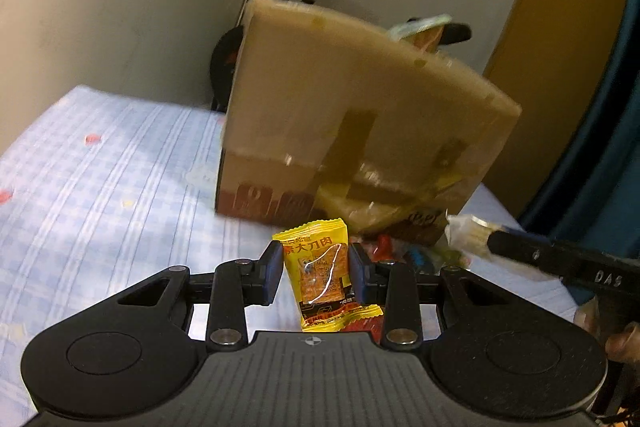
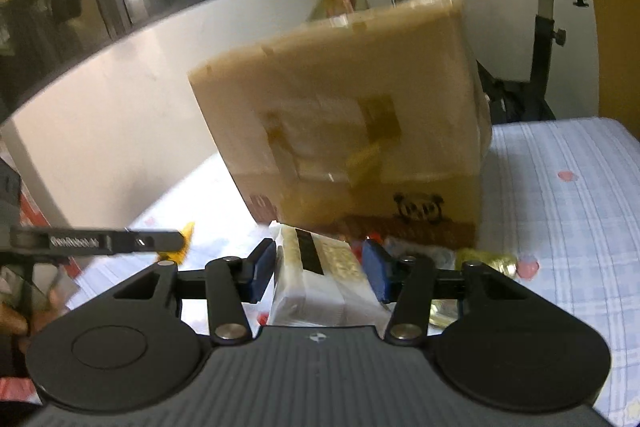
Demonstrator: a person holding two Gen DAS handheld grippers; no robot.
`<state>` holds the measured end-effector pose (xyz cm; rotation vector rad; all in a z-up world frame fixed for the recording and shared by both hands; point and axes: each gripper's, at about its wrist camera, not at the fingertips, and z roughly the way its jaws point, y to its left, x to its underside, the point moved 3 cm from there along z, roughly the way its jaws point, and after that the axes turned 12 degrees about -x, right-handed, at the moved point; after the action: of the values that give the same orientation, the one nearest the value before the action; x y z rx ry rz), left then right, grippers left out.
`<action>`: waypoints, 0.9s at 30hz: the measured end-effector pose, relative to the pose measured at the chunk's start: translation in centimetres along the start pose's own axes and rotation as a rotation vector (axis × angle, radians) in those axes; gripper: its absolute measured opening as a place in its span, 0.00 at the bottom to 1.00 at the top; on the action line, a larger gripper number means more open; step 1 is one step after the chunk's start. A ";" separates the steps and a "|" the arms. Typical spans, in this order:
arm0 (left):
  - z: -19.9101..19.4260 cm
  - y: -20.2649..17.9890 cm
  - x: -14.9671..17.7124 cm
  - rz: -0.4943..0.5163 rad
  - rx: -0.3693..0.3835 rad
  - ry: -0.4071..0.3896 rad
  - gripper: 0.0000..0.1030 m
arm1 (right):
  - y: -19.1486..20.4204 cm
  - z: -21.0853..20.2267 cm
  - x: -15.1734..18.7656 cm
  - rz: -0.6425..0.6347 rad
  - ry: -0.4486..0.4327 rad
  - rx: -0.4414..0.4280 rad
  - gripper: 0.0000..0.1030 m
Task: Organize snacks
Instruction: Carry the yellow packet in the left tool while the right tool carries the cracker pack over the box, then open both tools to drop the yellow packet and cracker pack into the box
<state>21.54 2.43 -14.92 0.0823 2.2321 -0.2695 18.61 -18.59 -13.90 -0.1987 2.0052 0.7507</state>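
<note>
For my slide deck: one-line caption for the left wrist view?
Left gripper holds a yellow snack packet upright before a taped cardboard box on a checked cloth.

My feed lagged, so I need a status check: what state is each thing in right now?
Left hand-held gripper: shut on the yellow snack packet, held upright.
Right hand-held gripper: shut on the white snack pack.
Cardboard box: standing on the checked bedsheet, taped.
Loose snacks: lying at the box's foot.

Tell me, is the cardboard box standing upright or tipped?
Tipped. The cardboard box leans in both wrist views, its taped face turned toward the cameras, with loose snacks lying on the bedsheet beneath it.
</note>
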 end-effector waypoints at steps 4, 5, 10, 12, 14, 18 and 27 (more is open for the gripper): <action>-1.5 -0.6 -3.2 0.027 0.025 -0.086 0.36 | 1.3 -1.6 -3.4 -0.060 -0.087 -0.018 0.49; -1.9 -0.8 -4.3 0.037 0.032 -0.113 0.36 | 1.5 -2.0 -4.5 -0.075 -0.114 -0.021 0.49; -2.9 -2.2 -9.6 0.082 0.039 -0.233 0.36 | 1.9 -3.1 -9.9 -0.149 -0.225 0.004 0.49; -2.7 -3.1 -11.7 0.101 0.040 -0.268 0.36 | 1.6 -2.6 -11.8 -0.172 -0.250 0.045 0.49; -1.6 -3.8 -13.5 0.115 0.031 -0.270 0.36 | 0.9 -1.6 -13.5 -0.171 -0.283 0.078 0.49; 1.5 -5.2 -16.6 0.147 -0.024 -0.278 0.36 | -1.2 1.7 -16.3 -0.139 -0.319 0.171 0.49; 6.5 -5.5 -18.1 0.183 -0.106 -0.186 0.68 | -4.0 6.3 -16.9 -0.029 -0.143 0.266 0.53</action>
<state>37.04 -3.78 -3.85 0.1948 2.0337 -0.0563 33.92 -20.77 -3.87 -0.0177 1.9376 0.4604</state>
